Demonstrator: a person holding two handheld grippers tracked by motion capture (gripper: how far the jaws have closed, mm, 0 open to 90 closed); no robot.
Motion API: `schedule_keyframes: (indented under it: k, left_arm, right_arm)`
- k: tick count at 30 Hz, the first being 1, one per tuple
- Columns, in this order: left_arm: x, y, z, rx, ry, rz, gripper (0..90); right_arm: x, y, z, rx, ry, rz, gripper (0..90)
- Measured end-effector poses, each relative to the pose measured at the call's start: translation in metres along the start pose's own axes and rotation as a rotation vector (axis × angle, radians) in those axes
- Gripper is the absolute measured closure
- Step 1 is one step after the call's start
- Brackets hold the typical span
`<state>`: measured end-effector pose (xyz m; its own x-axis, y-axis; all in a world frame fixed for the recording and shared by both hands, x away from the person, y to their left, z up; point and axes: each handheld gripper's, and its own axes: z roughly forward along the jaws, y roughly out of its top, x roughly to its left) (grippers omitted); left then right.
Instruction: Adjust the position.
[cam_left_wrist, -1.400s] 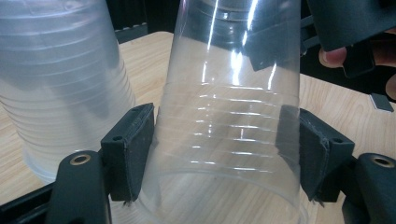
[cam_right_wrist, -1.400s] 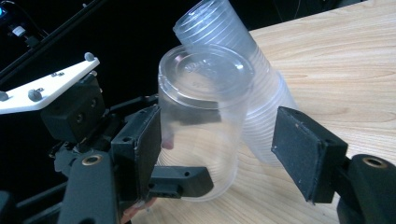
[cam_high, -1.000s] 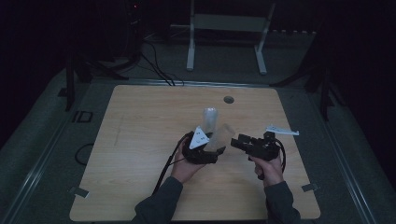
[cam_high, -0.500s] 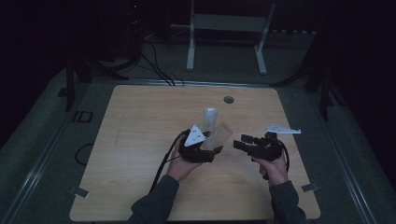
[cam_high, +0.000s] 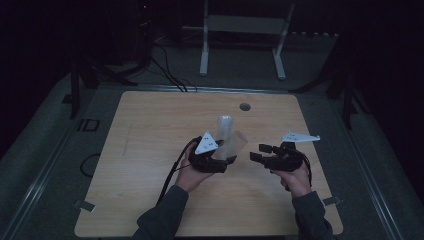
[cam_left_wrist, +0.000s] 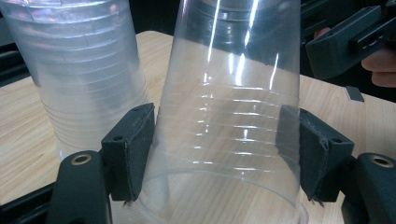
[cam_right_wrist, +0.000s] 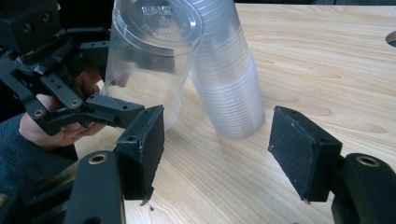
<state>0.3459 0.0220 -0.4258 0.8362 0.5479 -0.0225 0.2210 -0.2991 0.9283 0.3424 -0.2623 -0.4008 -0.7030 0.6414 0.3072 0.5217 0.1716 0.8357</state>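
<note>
Clear cup above pale wooden table, dark room around.

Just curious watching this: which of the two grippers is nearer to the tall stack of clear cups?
The left. The left gripper, clamped on a single clear cup, sits right beside the stack. The right gripper hangs open farther off, holding nothing.

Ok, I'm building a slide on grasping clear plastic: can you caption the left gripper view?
Left gripper clamps a tilted clear cup beside the cup stack.
</note>
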Motion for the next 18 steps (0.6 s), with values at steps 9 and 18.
schedule_keyframes:
  k: [9,18]
  left_arm:
    - [0.0029,-0.0002,-0.0017,0.024,-0.017,0.012,29.5]
    - [0.0050,0.0012,-0.0037,0.057,-0.033,0.031,29.5]
  right_arm:
    - [0.0054,0.0022,0.0038,0.062,-0.028,-0.074,35.4]
    - [0.0068,0.0062,0.0016,0.087,-0.045,-0.114,35.4]
